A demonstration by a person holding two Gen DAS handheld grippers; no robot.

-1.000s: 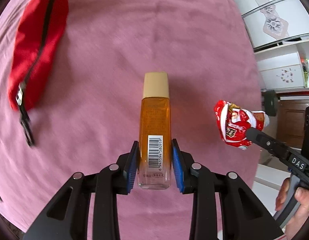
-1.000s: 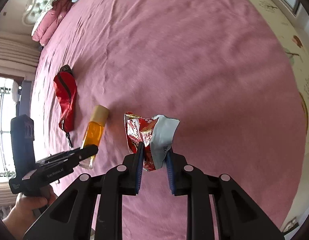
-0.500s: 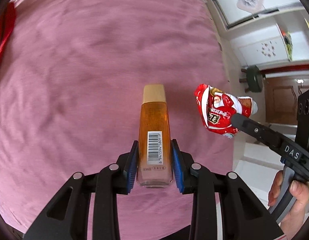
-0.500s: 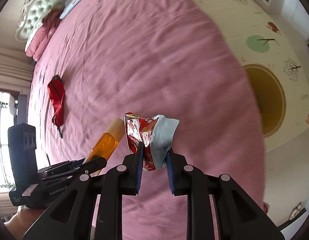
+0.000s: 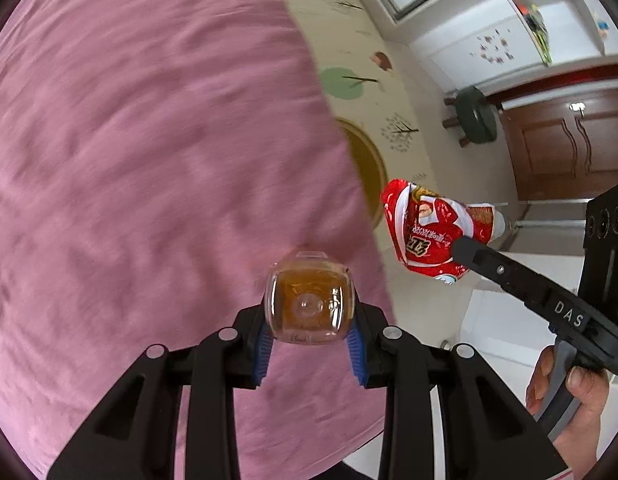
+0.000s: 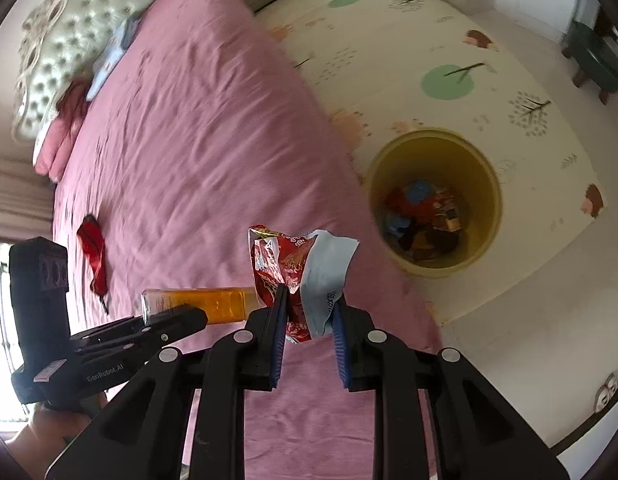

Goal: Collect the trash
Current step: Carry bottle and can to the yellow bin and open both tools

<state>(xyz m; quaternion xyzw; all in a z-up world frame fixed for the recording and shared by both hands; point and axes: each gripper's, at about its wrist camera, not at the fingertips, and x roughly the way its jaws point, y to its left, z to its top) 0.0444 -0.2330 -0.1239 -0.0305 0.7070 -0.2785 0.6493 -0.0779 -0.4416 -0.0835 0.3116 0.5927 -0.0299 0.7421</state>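
Both views have swung off the middle of the pink bedspread (image 6: pixel 197 136) to its edge, and the patterned floor mat (image 6: pixel 449 32) now fills the far side of each picture where a second ago there was only cloth. With that shift the yellow bin (image 6: pixel 489 184), which showed only as an arc at the frame's edge half a second ago, stands fully exposed in the right wrist view, open-topped on the mat just beside the bed and already holding a heap of wrappers. The red pouch (image 6: pixel 93 252) that lay close to the grippers a second ago is now small and well behind on the bedspread. The left gripper (image 5: pixel 311 344) is clamped on the amber bottle (image 5: pixel 309 300), which has tipped in its jaws: its barcoded side faced the camera before, its clear base does now. The right gripper (image 6: pixel 307 320) is closed on the torn red snack wrapper (image 6: pixel 285 268), its grip unchanged, the wrapper hanging above the bed's edge short of the bin. Both pieces of trash are lifted and carried; judging by the layout, what remains is to bring each over the bin's mouth and let go, the loosened bottle being the likelier to slip.
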